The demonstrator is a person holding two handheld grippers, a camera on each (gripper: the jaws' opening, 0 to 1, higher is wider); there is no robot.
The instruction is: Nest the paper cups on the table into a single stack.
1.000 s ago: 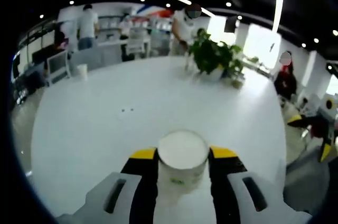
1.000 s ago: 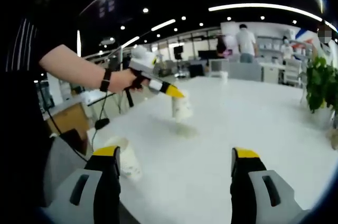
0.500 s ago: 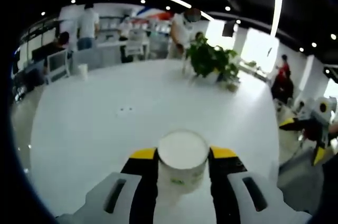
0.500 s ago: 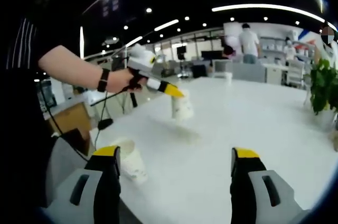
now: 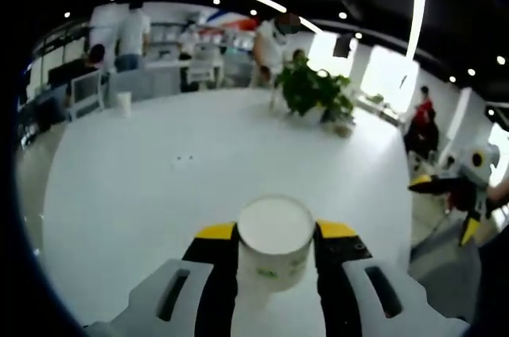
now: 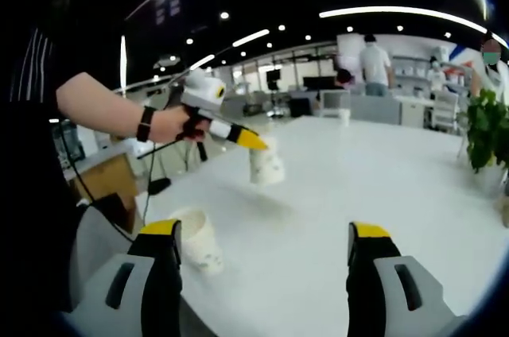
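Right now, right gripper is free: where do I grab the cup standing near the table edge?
Grip the standing cup across its side wall, just under the rim, coming in level from the open right gripper. It stands upright and tapers downward, so a high grip is less likely to slip.

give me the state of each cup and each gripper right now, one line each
left gripper: shut on the held paper cup, carried above the table
held paper cup: upright between the jaws, mouth up, off the table
second paper cup: standing on the table by its near edge, free
right gripper: open, holding nothing
far cup: upright at the table's far edge, apart from the others
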